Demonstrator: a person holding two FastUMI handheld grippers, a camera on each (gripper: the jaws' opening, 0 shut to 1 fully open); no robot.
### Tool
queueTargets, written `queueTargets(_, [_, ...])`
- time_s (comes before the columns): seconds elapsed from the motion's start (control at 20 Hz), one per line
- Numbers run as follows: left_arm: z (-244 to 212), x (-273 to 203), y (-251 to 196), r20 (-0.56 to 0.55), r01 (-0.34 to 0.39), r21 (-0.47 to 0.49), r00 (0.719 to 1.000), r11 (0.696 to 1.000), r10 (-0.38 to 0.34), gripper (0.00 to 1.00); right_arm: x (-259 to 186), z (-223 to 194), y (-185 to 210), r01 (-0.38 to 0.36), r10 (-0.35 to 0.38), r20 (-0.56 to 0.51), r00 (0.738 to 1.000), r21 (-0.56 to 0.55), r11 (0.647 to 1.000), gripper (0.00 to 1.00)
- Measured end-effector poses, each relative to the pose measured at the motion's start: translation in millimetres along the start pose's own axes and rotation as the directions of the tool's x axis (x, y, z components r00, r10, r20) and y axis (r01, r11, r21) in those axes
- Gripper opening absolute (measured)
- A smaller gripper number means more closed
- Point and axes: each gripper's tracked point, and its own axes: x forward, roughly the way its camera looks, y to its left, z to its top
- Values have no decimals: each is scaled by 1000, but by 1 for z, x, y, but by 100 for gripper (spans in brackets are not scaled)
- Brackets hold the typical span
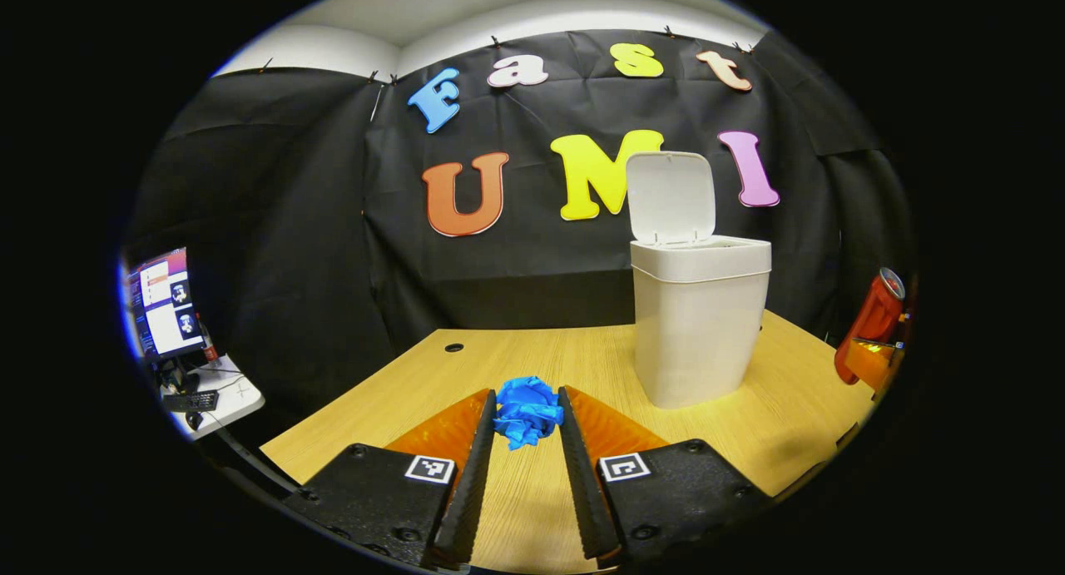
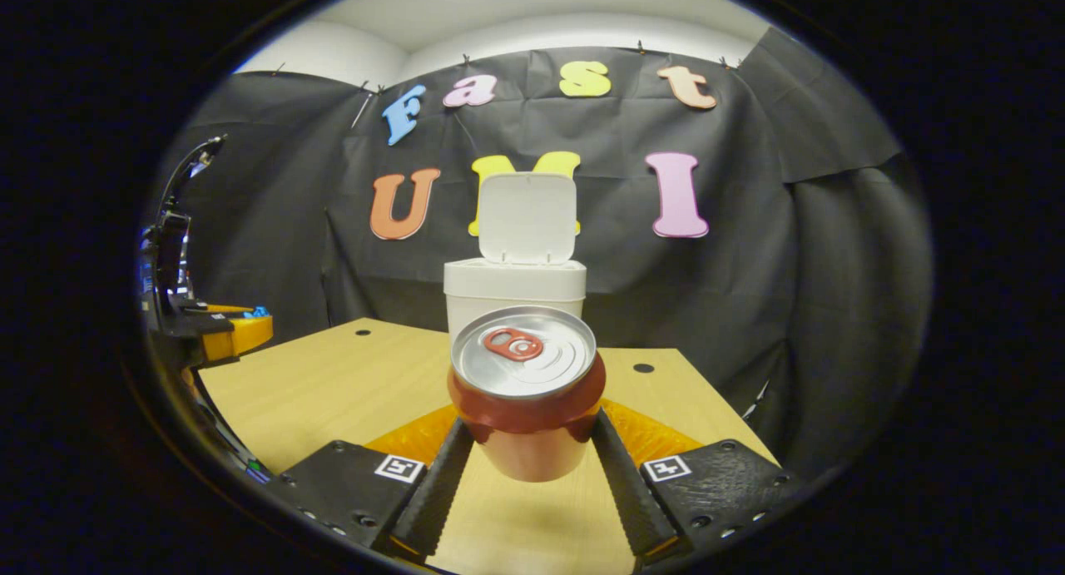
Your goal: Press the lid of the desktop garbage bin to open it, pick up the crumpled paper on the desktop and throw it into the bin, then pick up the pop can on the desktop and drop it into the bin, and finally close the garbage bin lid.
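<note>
Left gripper (image 1: 527,413) pinches the scrunched, wrinkly blue paper (image 1: 527,410) at its tips, low over the bench's near edge. Right gripper (image 2: 531,442) is clamped on the smooth red can (image 2: 527,400), held up off the woodgrain bench (image 2: 333,384); the can's lower body is blurry. Farther back, the boxy white plastic bin (image 1: 699,317) stands lid (image 1: 671,196) up.

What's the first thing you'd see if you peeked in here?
A shiny red pop can with a silver top, gripped between the right gripper's fingers, looms close in the right gripper view. A crumpled blue paper ball sits between the left gripper's fingers. Behind stands a white plastic garbage bin, lid up, on the wooden table.
</note>
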Motion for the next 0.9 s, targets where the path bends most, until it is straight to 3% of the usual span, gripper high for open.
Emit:
queueTargets(0.25, [57, 9, -15, 67, 0, 19, 998, 1000, -2, 48, -1, 8, -2, -5, 5, 14, 1000, 6, 1000, 80])
queueTargets(0.55, [117, 51, -50, 111, 36, -27, 993, 999, -33, 48, 0, 2, -5, -18, 18, 5, 1000, 0, 1000, 80])
queueTargets(0.9, [180, 114, -97, 265, 105, -15, 959, 994, -98, 49, 1, 9, -25, 24, -25, 29, 999, 27, 999, 80])
